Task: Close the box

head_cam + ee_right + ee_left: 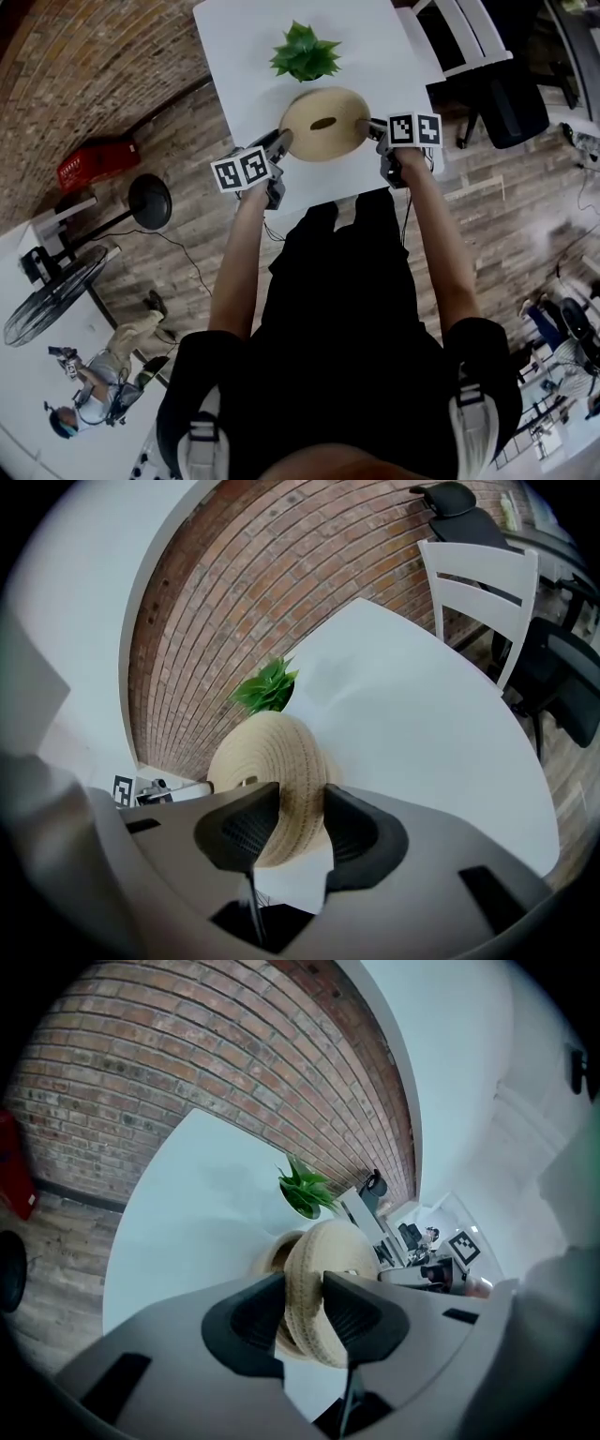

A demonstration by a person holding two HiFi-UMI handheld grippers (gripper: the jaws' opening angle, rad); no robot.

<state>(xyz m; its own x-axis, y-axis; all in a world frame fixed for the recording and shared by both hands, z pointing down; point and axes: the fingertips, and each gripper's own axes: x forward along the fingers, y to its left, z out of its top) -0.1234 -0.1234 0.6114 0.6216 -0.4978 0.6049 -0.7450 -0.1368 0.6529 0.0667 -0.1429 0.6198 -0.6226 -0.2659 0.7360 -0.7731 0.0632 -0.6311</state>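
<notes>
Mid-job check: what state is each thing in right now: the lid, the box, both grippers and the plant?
lid: gripped at opposite edges, above the table.
box: mostly hidden behind the lid; part of its opening shows, so it seems not closed yet.
left gripper: shut on the lid's rim.
right gripper: shut on the lid's rim.
plant: upright, beyond the lid, untouched.
</notes>
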